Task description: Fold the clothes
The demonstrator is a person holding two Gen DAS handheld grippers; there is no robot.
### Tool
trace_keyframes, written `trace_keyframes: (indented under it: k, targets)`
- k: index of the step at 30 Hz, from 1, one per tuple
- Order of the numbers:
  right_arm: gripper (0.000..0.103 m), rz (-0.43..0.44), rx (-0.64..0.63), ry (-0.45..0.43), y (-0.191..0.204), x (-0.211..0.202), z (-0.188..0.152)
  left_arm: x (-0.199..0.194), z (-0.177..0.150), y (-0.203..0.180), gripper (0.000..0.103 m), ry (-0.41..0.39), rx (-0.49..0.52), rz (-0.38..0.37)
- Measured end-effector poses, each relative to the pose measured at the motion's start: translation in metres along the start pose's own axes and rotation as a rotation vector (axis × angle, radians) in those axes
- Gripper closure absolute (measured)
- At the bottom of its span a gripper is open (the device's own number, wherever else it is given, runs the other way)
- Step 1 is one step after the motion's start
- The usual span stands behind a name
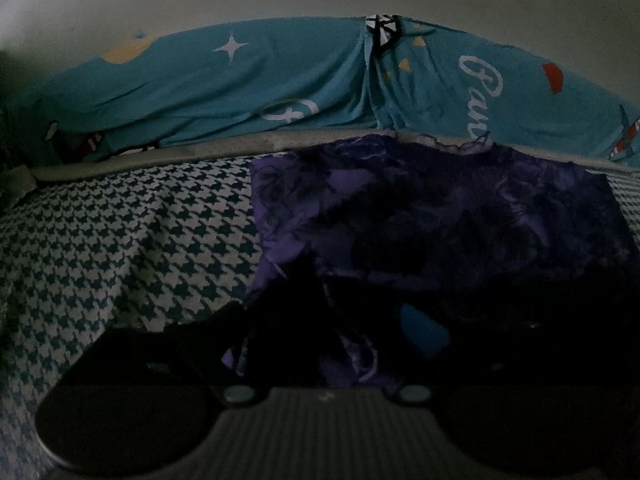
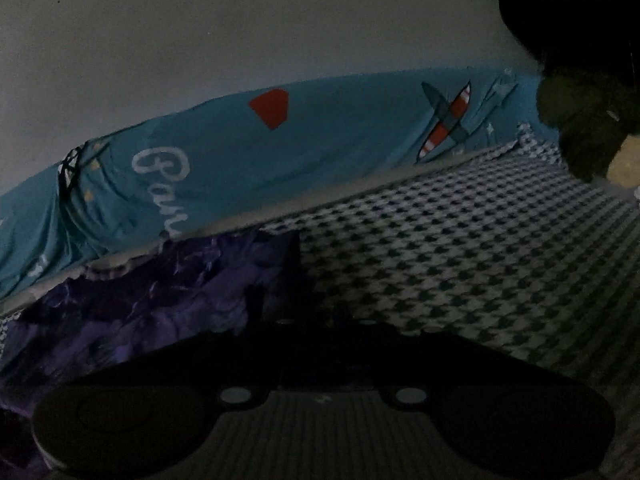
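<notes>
Glossy purple cloth garment (image 1: 420,216) on matt woven houndstooth sheet (image 1: 120,248).

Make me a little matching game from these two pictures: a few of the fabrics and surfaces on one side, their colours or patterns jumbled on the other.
Things:
1. crumpled garment
2. bed cover
3. long cushion by the wall
4. wall

Looks:
A. teal with white stars, lettering and a red-striped plane
B. plain pale grey
C. dark purple, mottled print
D. white and dark houndstooth check

Pairs: 1-C, 2-D, 3-A, 4-B
</notes>
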State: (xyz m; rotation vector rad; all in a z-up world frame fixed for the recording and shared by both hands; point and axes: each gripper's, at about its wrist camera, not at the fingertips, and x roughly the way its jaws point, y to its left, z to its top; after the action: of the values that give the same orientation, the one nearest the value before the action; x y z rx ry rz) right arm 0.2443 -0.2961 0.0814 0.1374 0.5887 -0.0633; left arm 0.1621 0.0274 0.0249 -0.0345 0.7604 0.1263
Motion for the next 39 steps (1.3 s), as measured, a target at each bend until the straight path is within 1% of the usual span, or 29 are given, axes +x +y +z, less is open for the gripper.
trace_keyframes:
  k: [2, 4, 5, 8, 13, 15, 17, 20, 24, 26, 28, 30, 32, 33, 39]
  targets:
    - [0.088, 0.015, 0.001, -0.007, -0.003, 0.000, 0.002, 0.001, 0.000, 0.001, 0.013, 0.005, -0.005, 0.007]
    - [0.086, 0.050, -0.001, -0.008, -0.003, -0.001, 0.002, 0.002, 0.000, 0.001, 0.013, 0.008, -0.009, 0.010]
    - [0.083, 0.078, 0.000, -0.012, -0.003, -0.001, 0.002, 0.002, 0.000, 0.001, 0.013, 0.008, -0.010, 0.010]
    - [0.079, 0.164, -0.008, -0.024, -0.001, -0.001, 0.003, 0.002, 0.000, 0.000, 0.013, 0.007, -0.009, 0.009]
    - [0.079, 0.257, -0.059, -0.038, 0.007, -0.003, 0.002, 0.003, -0.001, -0.002, 0.012, 0.008, 0.002, 0.009]
    - [0.079, 0.293, -0.080, -0.027, 0.010, -0.001, 0.002, 0.004, -0.001, -0.004, 0.012, 0.009, 0.009, 0.011]
    - [0.079, 0.302, -0.097, -0.001, 0.014, 0.007, 0.002, 0.005, -0.001, -0.004, 0.012, 0.011, 0.012, 0.013]
    - [0.079, 0.244, -0.122, 0.042, 0.016, 0.023, -0.001, 0.006, -0.001, -0.003, 0.011, 0.015, 0.010, 0.014]
    - [0.079, 0.224, -0.114, 0.096, 0.009, 0.043, -0.007, 0.008, -0.001, -0.002, 0.010, 0.018, 0.008, 0.013]
    - [0.074, 0.207, -0.131, 0.104, 0.007, 0.050, -0.009, 0.009, -0.001, -0.003, 0.010, 0.020, 0.008, 0.012]
    - [0.073, 0.164, -0.158, 0.127, 0.007, 0.059, -0.013, 0.010, -0.001, -0.003, 0.009, 0.023, 0.010, 0.010]
    - [0.071, 0.162, -0.143, 0.152, 0.005, 0.066, -0.017, 0.011, -0.002, -0.005, 0.009, 0.027, 0.014, 0.010]
    - [0.065, 0.149, -0.146, 0.161, 0.004, 0.067, -0.018, 0.013, -0.002, -0.006, 0.008, 0.030, 0.018, 0.010]
    - [0.064, 0.141, -0.151, 0.162, 0.004, 0.068, -0.018, 0.014, -0.002, -0.007, 0.008, 0.032, 0.020, 0.010]
    - [0.063, 0.149, -0.114, 0.162, 0.001, 0.063, -0.013, 0.016, -0.003, -0.009, 0.006, 0.045, 0.026, 0.017]
